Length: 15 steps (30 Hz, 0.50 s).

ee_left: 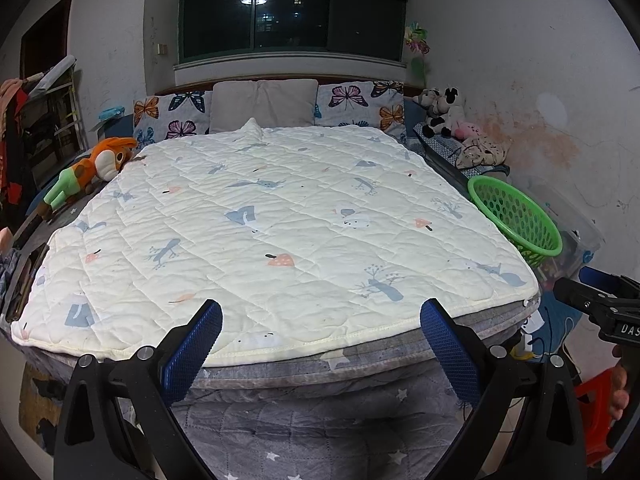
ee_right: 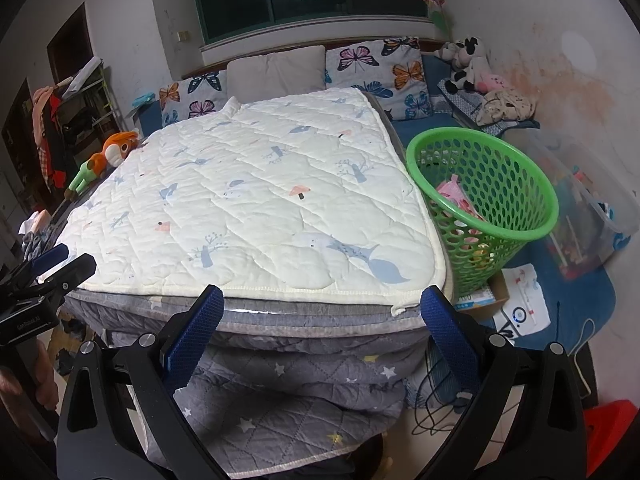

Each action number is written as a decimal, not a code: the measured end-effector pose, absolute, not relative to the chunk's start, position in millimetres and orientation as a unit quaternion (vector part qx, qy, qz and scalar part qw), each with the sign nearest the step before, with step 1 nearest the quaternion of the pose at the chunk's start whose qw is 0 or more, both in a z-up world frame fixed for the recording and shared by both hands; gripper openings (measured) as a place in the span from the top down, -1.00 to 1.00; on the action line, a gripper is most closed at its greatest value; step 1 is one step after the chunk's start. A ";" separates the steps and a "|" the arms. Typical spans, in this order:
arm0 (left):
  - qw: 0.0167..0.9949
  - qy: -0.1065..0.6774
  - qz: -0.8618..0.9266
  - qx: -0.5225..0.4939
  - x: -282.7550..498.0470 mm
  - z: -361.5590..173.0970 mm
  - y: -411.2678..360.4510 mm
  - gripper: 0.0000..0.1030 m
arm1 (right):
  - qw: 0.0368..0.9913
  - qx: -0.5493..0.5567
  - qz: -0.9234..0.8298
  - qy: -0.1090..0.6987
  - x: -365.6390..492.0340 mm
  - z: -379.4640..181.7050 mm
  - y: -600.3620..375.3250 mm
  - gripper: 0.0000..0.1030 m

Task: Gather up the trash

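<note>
The quilt (ee_left: pixel 260 220) on the bed (ee_right: pixel 304 344) shows no loose litter, while the green basket (ee_right: pixel 516 184) just beside the bed's right edge already holds pink wrappers (ee_right: pixel 456 196), so the collecting looks mostly or wholly done; papers and a small box (ee_right: pixel 496 296) lie on the floor by the basket, and I cannot tell if they count as trash. Both the left gripper (ee_left: pixel 320 336) and the right gripper (ee_right: pixel 322 320) hang at the foot of the bed, level and pointing toward the pillows, jaws spread wide and holding nothing.
</note>
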State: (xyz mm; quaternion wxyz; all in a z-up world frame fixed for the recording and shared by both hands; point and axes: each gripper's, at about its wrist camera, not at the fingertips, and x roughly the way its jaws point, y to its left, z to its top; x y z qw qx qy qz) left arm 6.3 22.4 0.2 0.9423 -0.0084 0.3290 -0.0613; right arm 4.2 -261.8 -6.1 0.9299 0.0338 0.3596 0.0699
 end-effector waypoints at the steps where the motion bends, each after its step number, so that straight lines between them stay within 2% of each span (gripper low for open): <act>1: 0.942 0.329 -0.061 -0.008 6.2 0.1 22.3 -0.86 | 0.930 0.033 0.070 0.359 4.3 -6.0 -261.9 -0.90; 15: 0.945 0.321 -0.056 -0.010 3.3 2.8 22.0 -0.86 | 0.931 0.036 0.077 0.354 3.6 -5.5 -262.1 -0.90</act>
